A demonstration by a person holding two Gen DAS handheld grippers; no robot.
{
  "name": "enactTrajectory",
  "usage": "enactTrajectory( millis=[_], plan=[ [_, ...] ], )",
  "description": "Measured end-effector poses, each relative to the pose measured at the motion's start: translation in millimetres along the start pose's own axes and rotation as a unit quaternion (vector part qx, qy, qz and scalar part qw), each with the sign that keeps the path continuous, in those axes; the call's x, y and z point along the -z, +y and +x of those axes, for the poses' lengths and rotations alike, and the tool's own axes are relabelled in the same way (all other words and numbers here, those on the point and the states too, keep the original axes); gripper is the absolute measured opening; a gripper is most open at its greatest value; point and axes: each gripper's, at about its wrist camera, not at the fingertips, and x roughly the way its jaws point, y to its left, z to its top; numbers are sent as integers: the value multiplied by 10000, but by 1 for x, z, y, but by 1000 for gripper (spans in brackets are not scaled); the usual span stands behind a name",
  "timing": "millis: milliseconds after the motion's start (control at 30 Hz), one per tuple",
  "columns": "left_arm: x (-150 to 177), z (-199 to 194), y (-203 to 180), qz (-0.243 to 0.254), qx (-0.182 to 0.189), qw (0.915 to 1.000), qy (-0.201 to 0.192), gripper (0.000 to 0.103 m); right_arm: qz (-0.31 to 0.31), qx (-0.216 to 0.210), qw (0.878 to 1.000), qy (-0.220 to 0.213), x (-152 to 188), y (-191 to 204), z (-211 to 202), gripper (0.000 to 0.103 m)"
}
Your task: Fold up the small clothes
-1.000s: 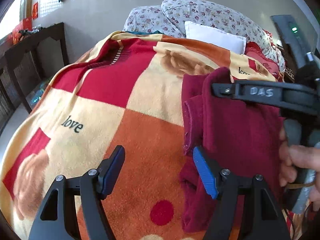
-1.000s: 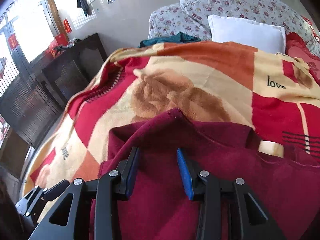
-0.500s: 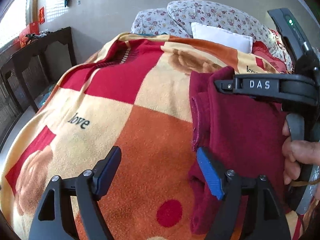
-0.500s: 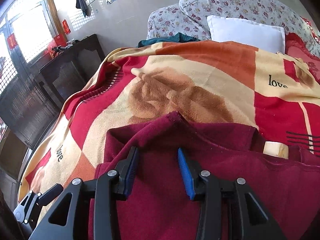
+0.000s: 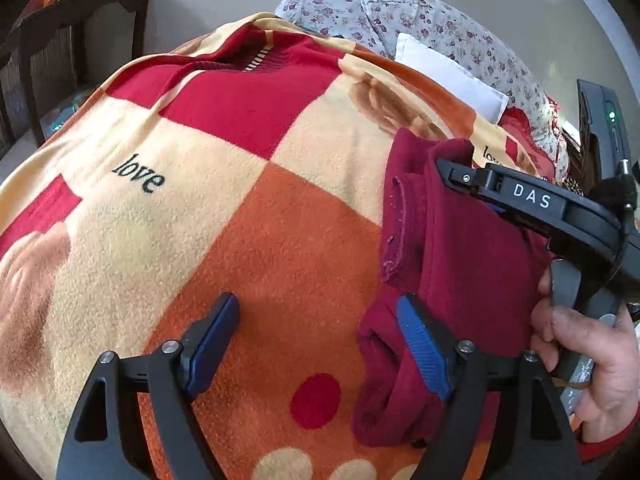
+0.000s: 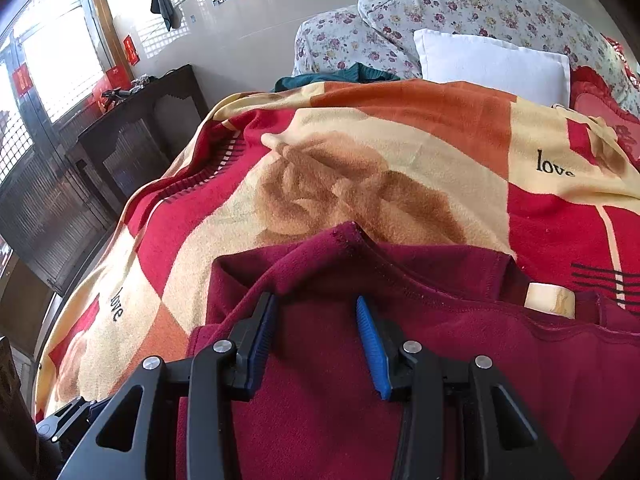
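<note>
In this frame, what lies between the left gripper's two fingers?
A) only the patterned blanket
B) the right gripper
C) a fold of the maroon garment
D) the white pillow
A: the left gripper stands open over the blanket, its blue fingers apart; the maroon garment lies just outside the right-hand finger, none of it between them.

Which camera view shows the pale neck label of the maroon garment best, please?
The right wrist view: the neck label sits inside the collar of the maroon garment. The left wrist view shows only the garment's folded side, not the label.
</note>
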Motion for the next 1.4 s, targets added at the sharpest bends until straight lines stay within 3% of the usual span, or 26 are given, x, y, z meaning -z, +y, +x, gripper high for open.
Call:
enactTrajectory(
  millis=[833, 900, 1033, 1067, 1233, 1300, 1400],
  plan=[
    [2, 1, -7, 334, -349, 9988, -111, 81, 33, 46, 9999, 110, -3, 0, 0, 48],
    [2, 2, -7, 310, -299, 9990, -99, 81, 235, -98, 9995, 201, -8, -3, -6, 52],
    [4, 3, -8, 253, -115, 9996, -86, 82, 411, -508, 9975, 270, -13, 2, -11, 80],
    [4, 4, -9, 245, -72, 9996, -74, 82, 336, -508, 9976, 323, -14, 9, -10, 80],
    [7, 6, -12, 183, 96, 9998, -70, 84, -466, 94, 9966, 667, -21, 50, 5, 84],
    [8, 5, -12, 179, 203, 9996, -67, 84, -652, 300, 9932, 914, -19, 58, 19, 89],
    [10, -1, -11, 190, 330, 9992, -94, 84, -1278, 747, 9845, 942, -11, 74, 30, 94]
  ],
)
